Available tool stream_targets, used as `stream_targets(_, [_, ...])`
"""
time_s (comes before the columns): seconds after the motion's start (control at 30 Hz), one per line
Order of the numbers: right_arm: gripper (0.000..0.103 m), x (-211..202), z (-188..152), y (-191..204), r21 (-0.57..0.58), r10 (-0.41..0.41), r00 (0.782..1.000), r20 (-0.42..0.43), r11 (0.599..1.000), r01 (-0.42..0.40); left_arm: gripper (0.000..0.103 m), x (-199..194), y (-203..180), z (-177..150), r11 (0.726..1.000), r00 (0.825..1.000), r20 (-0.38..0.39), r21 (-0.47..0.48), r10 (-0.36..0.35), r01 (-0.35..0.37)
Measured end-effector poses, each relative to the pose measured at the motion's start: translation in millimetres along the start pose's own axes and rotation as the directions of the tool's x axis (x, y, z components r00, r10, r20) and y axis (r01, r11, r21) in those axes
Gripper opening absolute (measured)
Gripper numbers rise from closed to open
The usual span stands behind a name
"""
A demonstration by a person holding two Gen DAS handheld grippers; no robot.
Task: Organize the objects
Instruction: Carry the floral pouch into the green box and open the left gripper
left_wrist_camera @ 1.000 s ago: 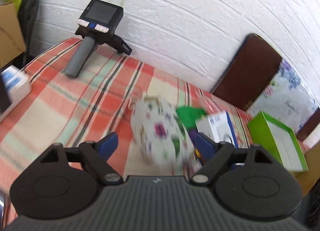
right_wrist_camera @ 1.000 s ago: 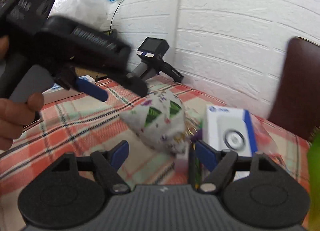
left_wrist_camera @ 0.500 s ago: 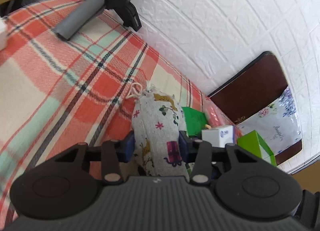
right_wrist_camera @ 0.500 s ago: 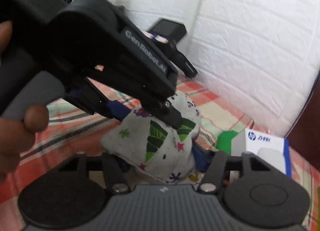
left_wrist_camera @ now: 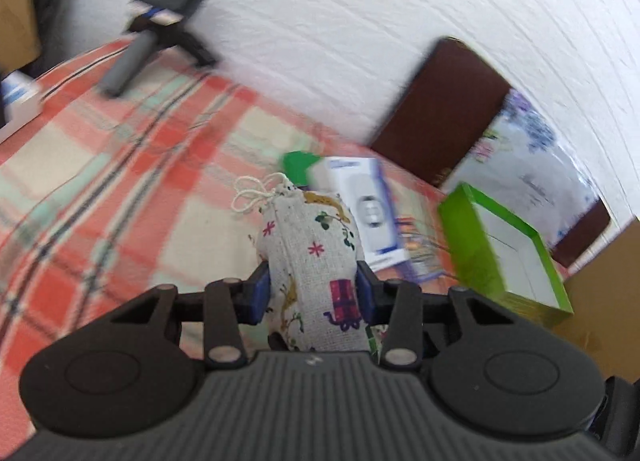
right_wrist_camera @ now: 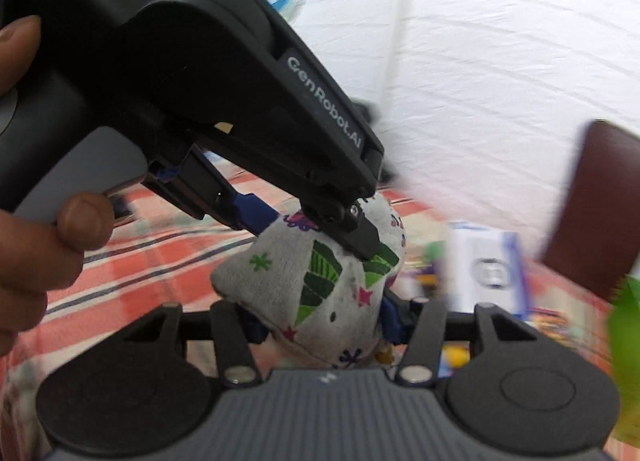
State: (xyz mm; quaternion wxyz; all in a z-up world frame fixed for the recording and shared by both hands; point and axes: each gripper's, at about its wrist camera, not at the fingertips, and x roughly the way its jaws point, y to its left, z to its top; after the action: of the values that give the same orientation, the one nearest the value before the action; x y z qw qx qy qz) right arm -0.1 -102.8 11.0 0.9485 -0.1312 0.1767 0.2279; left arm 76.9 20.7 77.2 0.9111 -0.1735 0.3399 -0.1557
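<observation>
A printed cloth pouch with a white drawstring is held above the plaid tablecloth. My left gripper is shut on the pouch, blue pads pressed to both sides. In the right wrist view the same pouch sits between my right gripper's pads, which are also shut on its lower part, while the left gripper grips it from above.
A white HP box and a green item lie just beyond the pouch. An open green-rimmed box stands at right. A black handheld device lies far left by the white wall. A brown chair back is behind.
The right gripper closed on the pouch alongside the left. The pouch has lifted slightly and the left view has swung back toward the boxes.
</observation>
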Motion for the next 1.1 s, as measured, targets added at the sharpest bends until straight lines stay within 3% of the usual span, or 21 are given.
stream_targets(0.1, [0.049,-25,-3,-42,0.054,-0.122,0.991,0.049,0.991,0.120,0.045,20,-53,15,0.990,0.997,-0.002,0.115,-0.077,0.077])
stream_targets(0.17, [0.049,-41,-7,-75,0.085,-0.218,0.973,0.073,0.974,0.212,0.045,39,-90,24,0.973,0.989,-0.019,0.176,-0.147,0.148])
stream_targets(0.37, [0.049,-79,-28,-185,0.173,-0.477,0.877,0.056,0.870,0.462,0.045,112,-200,29,0.882,0.941,-0.097,0.328,-0.325,0.339])
stream_targets(0.53, [0.049,-88,-58,-260,0.244,-0.573,0.819,-0.035,0.790,0.563,0.045,169,-264,18,0.832,0.912,-0.196,0.375,-0.360,0.409])
stream_targets(0.7, [0.050,-73,-82,-304,0.267,-0.613,0.782,-0.111,0.740,0.618,0.045,216,-292,11,0.822,0.900,-0.261,0.375,-0.350,0.429])
stream_targets(0.8, [0.052,-57,-93,-317,0.262,-0.643,0.751,-0.149,0.707,0.657,0.045,233,-304,5,0.815,0.900,-0.288,0.395,-0.329,0.424])
stream_targets(0.87, [0.066,-50,-98,-324,0.267,-0.662,0.731,-0.167,0.683,0.680,0.045,241,-309,0,0.813,0.907,-0.299,0.419,-0.298,0.405])
stream_targets(0.9, [0.068,-47,-100,-327,0.270,-0.668,0.725,-0.166,0.676,0.685,0.045,243,-310,-2,0.812,0.913,-0.295,0.433,-0.282,0.391])
stream_targets(1.1, [0.070,-51,-102,-326,0.264,-0.658,0.738,-0.148,0.693,0.671,0.046,221,-305,-4,0.810,0.960,-0.216,0.521,-0.180,0.269])
